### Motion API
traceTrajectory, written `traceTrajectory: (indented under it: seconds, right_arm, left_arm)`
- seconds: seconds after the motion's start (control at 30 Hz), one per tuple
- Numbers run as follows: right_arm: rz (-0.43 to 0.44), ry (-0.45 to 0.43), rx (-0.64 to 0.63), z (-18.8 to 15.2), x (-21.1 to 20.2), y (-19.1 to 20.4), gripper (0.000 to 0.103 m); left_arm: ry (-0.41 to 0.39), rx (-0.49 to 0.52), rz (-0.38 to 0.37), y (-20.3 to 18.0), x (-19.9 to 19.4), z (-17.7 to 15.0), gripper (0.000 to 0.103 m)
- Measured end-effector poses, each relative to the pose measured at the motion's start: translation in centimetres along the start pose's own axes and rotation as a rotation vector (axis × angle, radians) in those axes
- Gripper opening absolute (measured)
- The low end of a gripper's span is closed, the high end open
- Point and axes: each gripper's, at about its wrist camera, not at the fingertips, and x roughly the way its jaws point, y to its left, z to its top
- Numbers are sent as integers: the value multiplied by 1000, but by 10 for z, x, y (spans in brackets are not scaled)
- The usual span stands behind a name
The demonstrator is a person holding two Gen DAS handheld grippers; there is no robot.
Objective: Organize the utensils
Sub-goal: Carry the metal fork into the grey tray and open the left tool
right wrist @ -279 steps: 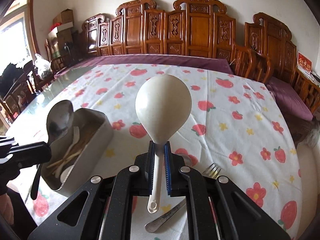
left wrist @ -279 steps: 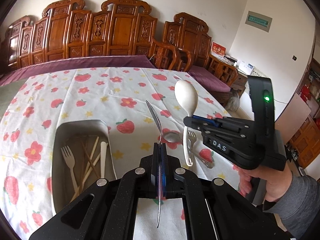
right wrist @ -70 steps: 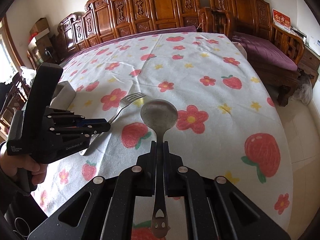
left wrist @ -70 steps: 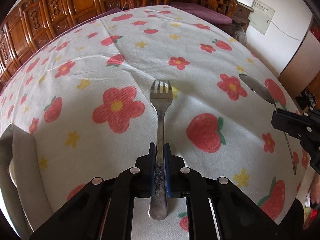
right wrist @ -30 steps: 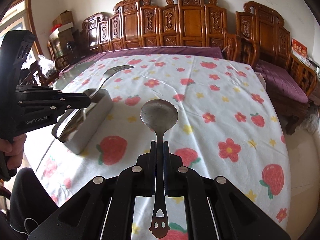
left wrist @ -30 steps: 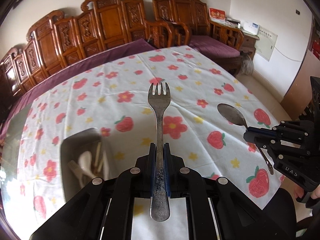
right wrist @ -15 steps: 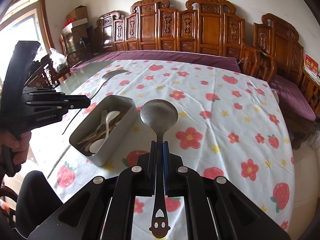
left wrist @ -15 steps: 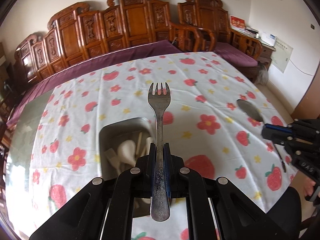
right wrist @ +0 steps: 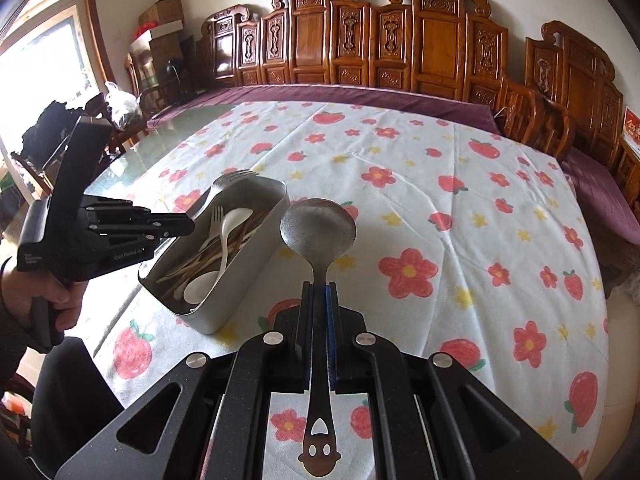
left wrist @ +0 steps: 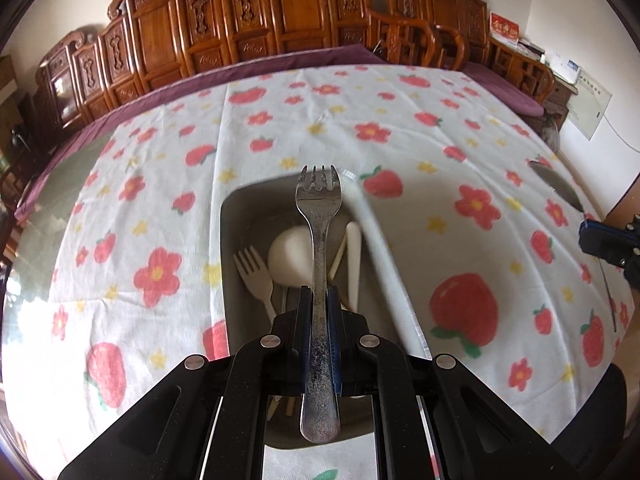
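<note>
My left gripper (left wrist: 319,300) is shut on the handle of a metal fork (left wrist: 318,216), whose tines point away over the metal box (left wrist: 228,248). The box lies on the strawberry tablecloth and holds a white spoon (left wrist: 289,256), a white fork (left wrist: 253,270), chopsticks and more pale utensils. In the right wrist view my right gripper (right wrist: 319,296) is shut on a metal spoon (right wrist: 318,226), bowl up, to the right of the box (right wrist: 256,256). There the left gripper (right wrist: 188,227) hovers over the box's near left end, the metal fork (right wrist: 232,178) reaching along its left rim.
A white cloth (right wrist: 440,216) with red flowers and strawberries covers the round table, with bare glass (right wrist: 132,168) at its left. Carved wooden chairs (right wrist: 400,40) line the far side. A person's hand (right wrist: 44,296) holds the left gripper's handle.
The left gripper has moved left and down with the fork until it hangs over the box. The right gripper, spoon in its grip, has drifted toward the box, which now lies closer.
</note>
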Motion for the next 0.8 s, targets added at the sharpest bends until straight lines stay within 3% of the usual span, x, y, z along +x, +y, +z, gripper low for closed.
traceTrajectory:
  seconds: [0.5, 0.8]
  right_arm:
    - [15, 40, -6, -3, 27, 9, 7]
    - [13, 44, -16, -1, 27, 16, 7]
  left_arm:
    - [78, -11, -15, 7, 38, -11, 7]
    - [96, -41, -44, 10, 40, -10, 9]
